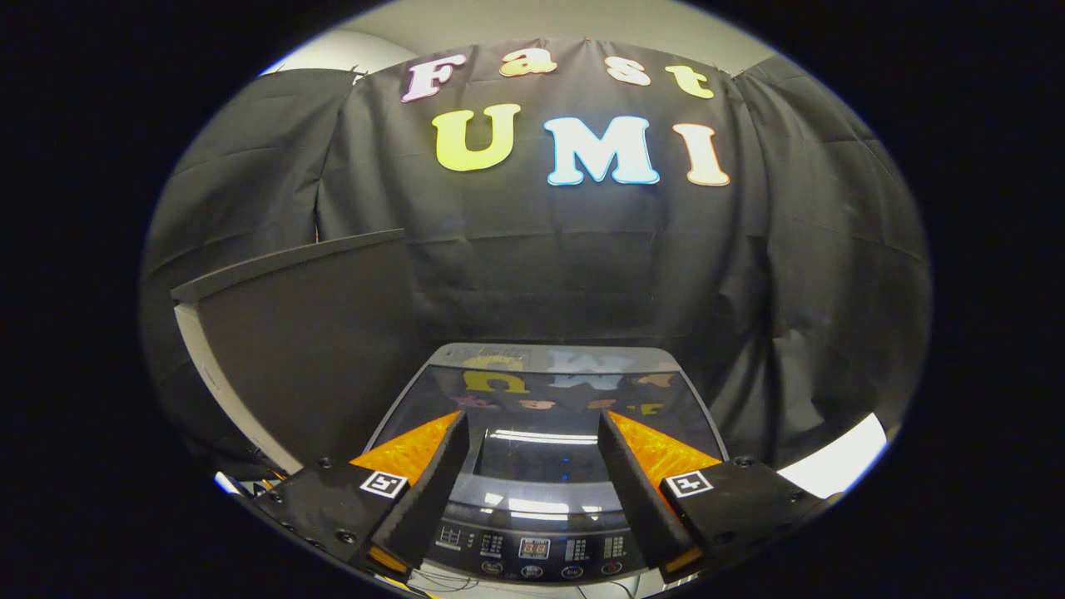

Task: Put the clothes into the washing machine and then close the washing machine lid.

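The washing machine (545, 359) stands just ahead of and below my fingers, seen from its front. Its dark glossy lid (541, 399) lies flat and shut, mirroring the wall behind it. A control panel (532, 545) with buttons and a small display runs along the near edge, between my fingers. My gripper (530, 420) hovers above the front of the lid, open, with nothing between its fingers. I see no clothes.
A dark panel (308, 333) with a pale edge stands upright to the left of the machine. Black cloth hangs close behind and to the right. A pale surface (840, 462) shows low on the right.
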{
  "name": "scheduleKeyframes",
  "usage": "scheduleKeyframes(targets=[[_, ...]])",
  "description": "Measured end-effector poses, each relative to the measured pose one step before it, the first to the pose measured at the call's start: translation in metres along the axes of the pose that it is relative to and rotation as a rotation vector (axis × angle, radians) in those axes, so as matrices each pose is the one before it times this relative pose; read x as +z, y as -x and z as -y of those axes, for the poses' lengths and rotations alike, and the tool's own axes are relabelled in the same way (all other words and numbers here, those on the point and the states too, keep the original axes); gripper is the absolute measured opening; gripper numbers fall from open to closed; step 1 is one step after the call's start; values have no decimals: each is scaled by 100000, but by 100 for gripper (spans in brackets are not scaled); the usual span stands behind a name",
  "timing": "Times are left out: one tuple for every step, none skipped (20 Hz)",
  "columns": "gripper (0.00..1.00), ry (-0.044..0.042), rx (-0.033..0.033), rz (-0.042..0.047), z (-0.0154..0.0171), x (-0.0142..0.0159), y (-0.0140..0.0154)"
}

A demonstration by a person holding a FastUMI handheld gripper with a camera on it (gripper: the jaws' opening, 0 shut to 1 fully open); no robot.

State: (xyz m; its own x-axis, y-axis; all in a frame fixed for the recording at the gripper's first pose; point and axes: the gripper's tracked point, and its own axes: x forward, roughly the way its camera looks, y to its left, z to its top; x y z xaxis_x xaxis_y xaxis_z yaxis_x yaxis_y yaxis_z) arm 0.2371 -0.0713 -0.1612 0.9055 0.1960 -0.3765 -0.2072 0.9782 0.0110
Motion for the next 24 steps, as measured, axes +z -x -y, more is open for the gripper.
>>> scheduleKeyframes(targets=[[97, 611, 936, 1220, -217, -252, 1185], [97, 1122, 1440, 1475, -305, -263, 1298], [97, 1774, 1111, 1450, -284, -270, 1403], [97, 1721, 1837, 1406, -285, -279, 1506], [97, 1543, 2006, 1791, -487, -140, 1774], [97, 1914, 1533, 1520, -489, -301, 1946], [97, 1363, 627, 1507, -309, -218, 1952], [97, 884, 891, 1565, -340, -153, 1850], [97, 736, 523, 1225, -604, -149, 1829], [97, 1404, 1231, 1258, -853, -15, 1868], [97, 1515, 304, 1256, -443, 229, 1731], [97, 489, 705, 2721, -550, 547, 2038], [98, 109, 547, 3146, -464, 855, 2064], [98, 962, 393, 3015, -362, 623, 1776], [98, 919, -1511, 2133, 125, 473, 1575], [98, -185, -492, 1583, 247, 130, 1476], [98, -19, -856, 632, 112, -10, 1033], [98, 193, -2272, 652, 753, 64, 823], [98, -631, -2632, 466, 926, 214, 700], [98, -1002, -3090, 829, 917, 206, 601], [98, -893, -3284, 731, 897, 258, 574], [98, -793, -3221, 647, 822, 157, 544], [98, -1216, -2761, 708, 697, 148, 470], [98, -1361, -2406, 728, 478, 58, 442]])
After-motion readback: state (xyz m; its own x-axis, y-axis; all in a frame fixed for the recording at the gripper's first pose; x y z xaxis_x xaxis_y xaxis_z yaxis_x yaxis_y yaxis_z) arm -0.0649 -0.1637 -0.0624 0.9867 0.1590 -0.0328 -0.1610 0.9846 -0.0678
